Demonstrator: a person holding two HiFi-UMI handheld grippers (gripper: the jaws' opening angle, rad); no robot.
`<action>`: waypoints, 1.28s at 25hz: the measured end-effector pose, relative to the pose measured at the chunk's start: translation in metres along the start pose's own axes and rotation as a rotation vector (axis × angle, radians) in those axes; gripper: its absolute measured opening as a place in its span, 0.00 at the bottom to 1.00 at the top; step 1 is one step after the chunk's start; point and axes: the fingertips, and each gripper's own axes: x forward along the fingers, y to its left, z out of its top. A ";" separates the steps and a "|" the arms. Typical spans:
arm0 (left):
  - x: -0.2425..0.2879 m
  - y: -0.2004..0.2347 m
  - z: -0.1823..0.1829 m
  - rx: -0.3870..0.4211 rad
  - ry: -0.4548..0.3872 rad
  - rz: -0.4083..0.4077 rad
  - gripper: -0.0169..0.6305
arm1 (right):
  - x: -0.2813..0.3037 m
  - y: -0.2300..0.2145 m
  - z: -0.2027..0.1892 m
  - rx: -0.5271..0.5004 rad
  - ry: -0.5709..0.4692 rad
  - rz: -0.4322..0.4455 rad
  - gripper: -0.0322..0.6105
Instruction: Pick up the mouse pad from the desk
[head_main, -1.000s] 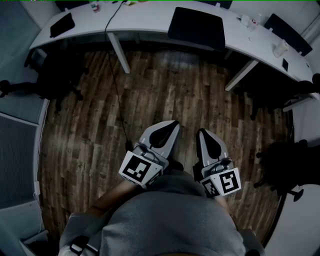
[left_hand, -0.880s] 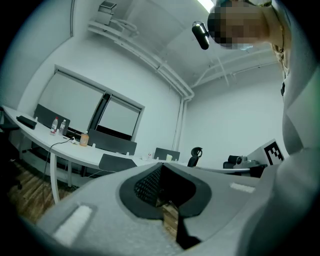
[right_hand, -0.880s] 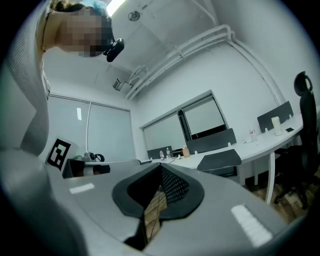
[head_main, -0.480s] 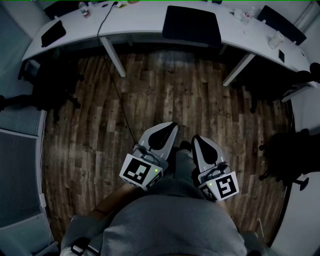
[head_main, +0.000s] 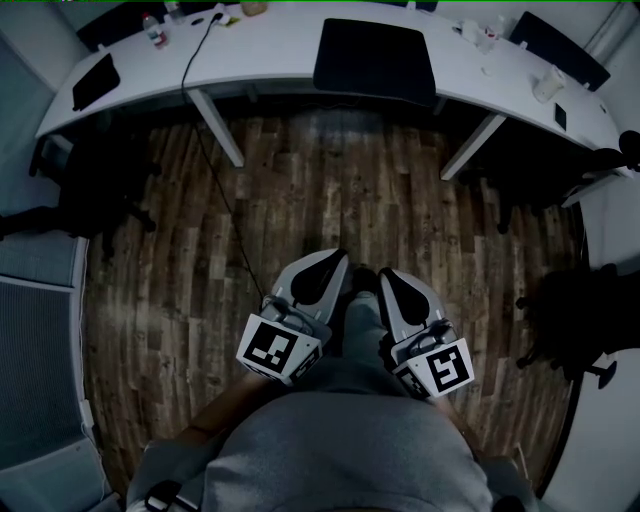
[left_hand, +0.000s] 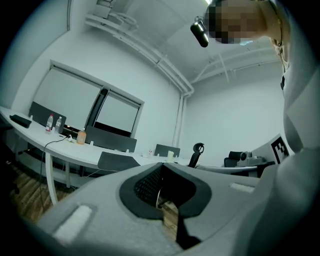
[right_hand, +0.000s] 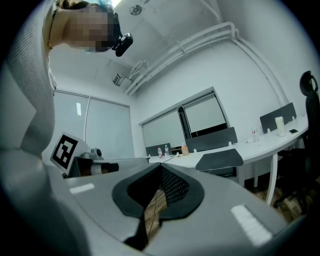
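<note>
Mouse pad (head_main: 375, 60) lies untouched on the far worktop (head_main: 270, 50); left gripper (head_main: 328, 265) and right gripper (head_main: 396, 284), both closed and empty, are well short. Next: approach, open jaws.

A person in a grey top (head_main: 345, 445) with the left gripper (head_main: 333, 260) and right gripper (head_main: 388, 276): pale grey shells, black teardrop-shaped pads (head_main: 322, 272), and cubes (head_main: 272, 345) bearing black-and-white square markers.

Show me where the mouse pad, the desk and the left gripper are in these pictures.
mouse pad (head_main: 375, 60): head view, centre of its black top surface.
desk (head_main: 270, 55): head view, bare white top to the left of the pad.
left gripper (head_main: 336, 258): head view, where its shut fingertips meet.
</note>
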 end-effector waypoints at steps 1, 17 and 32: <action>0.006 0.005 0.000 0.003 0.000 0.007 0.03 | 0.006 -0.006 0.000 0.004 0.001 0.005 0.05; 0.180 0.058 0.031 0.043 -0.012 0.061 0.03 | 0.099 -0.173 0.049 0.055 -0.027 0.035 0.05; 0.264 0.082 0.022 0.075 0.010 0.123 0.03 | 0.135 -0.256 0.041 0.092 0.030 0.078 0.05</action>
